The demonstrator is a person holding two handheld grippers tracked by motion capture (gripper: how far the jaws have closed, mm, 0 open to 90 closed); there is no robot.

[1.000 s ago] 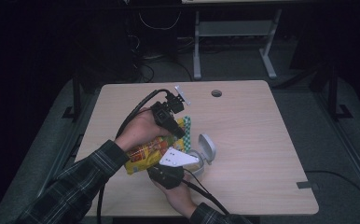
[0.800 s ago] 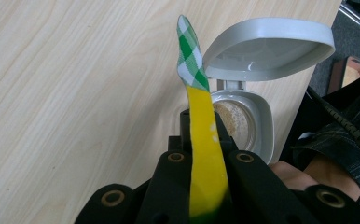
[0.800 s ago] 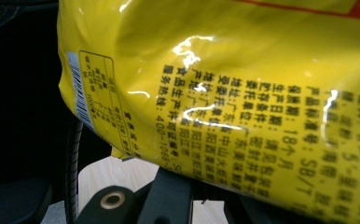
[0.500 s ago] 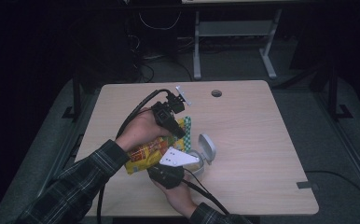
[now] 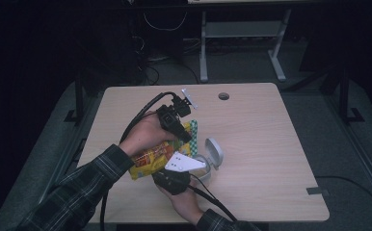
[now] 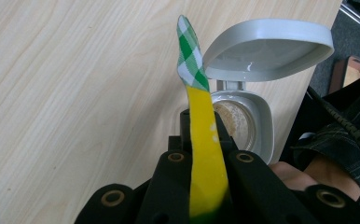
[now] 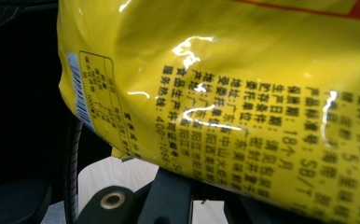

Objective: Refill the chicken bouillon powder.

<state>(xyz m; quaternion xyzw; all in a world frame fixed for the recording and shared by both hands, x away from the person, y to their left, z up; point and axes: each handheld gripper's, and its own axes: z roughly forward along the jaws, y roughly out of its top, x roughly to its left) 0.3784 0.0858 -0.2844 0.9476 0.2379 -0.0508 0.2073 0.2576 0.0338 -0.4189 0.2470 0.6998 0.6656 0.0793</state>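
Gripping a yellow snack bag (image 5: 152, 156) with both grippers, held just above the light wood table (image 5: 271, 144), near its front-left part. Left gripper (image 5: 186, 136) clamped shut on the bag's flat top seal, clearly seen in the left gripper view: thin yellow strip (image 6: 205, 154) pinched edge-on between the two black jaws, with a green-and-white checkered end (image 6: 190, 56) sticking up past the tips. Right gripper (image 5: 174, 179) down at the near side of the bag, grey three-cornered plate on top, jaws closed on the bag's lower part. From the right gripper view, glossy yellow back of the bag (image 7: 243, 93) right up against the camera, black printed text and a barcode panel on it, jaw bases just peeking out below, so the pinch itself not really visible there, but shut all the same.

Just right of the bag, sitting on the table: a small grey container (image 5: 207, 166) with its hinged lid (image 5: 215, 151) flipped open and standing up. Same container in the left gripper view (image 6: 262, 135), directly beyond the jaw tips, lid (image 6: 269, 49) tilted back, something brownish inside. Plaid sleeves coming in from the bottom of the high view, cables trailing off both grippers.
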